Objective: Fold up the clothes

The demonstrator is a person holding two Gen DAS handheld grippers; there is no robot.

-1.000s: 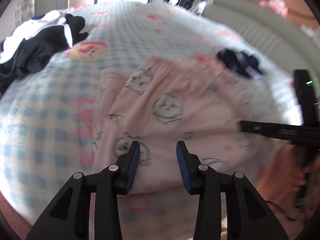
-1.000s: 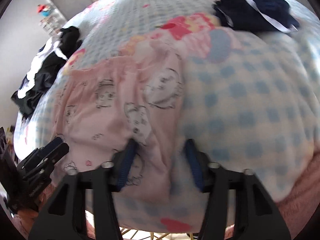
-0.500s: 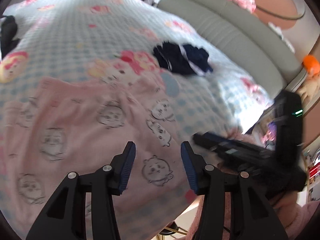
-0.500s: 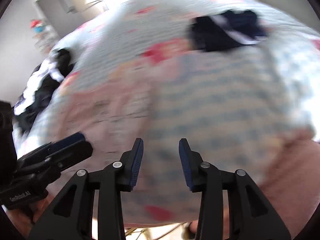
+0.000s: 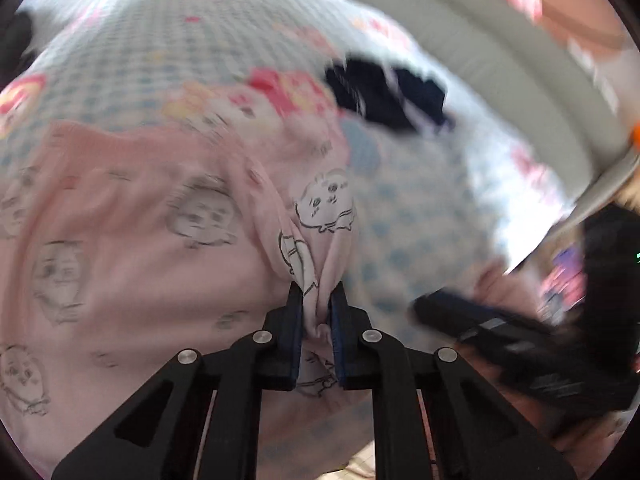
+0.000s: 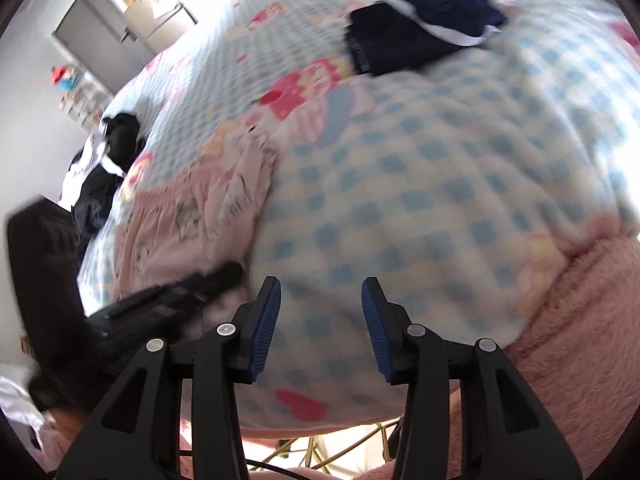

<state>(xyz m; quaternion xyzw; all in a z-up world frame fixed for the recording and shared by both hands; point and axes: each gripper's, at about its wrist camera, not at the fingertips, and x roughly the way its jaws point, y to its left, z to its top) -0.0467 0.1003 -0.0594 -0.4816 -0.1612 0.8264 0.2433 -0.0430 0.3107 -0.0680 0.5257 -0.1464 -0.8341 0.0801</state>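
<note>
A pink pyjama garment (image 5: 120,240) printed with cartoon faces lies spread on the blue-checked blanket (image 6: 440,180) of a bed. My left gripper (image 5: 316,300) is closing its jaws on a bunched fold at the garment's right edge, and the cloth is pinched between the blue pads. In the right wrist view the same garment (image 6: 180,216) shows at the left, with the left gripper (image 6: 230,272) at its near corner. My right gripper (image 6: 320,304) hovers over bare blanket just right of the garment, its jaws opening with nothing between them.
A folded navy garment (image 6: 420,32) with a white stripe lies further up the bed. A heap of black and white clothes (image 6: 100,168) sits at the far left edge. A grey padded headboard (image 5: 500,60) runs along the right side. A pink fluffy sleeve (image 6: 580,340) is at the lower right.
The left gripper swung right across the pink garment to its right edge and closed on a fold. The right gripper let go of that edge, moved off onto the blanket and widened.
</note>
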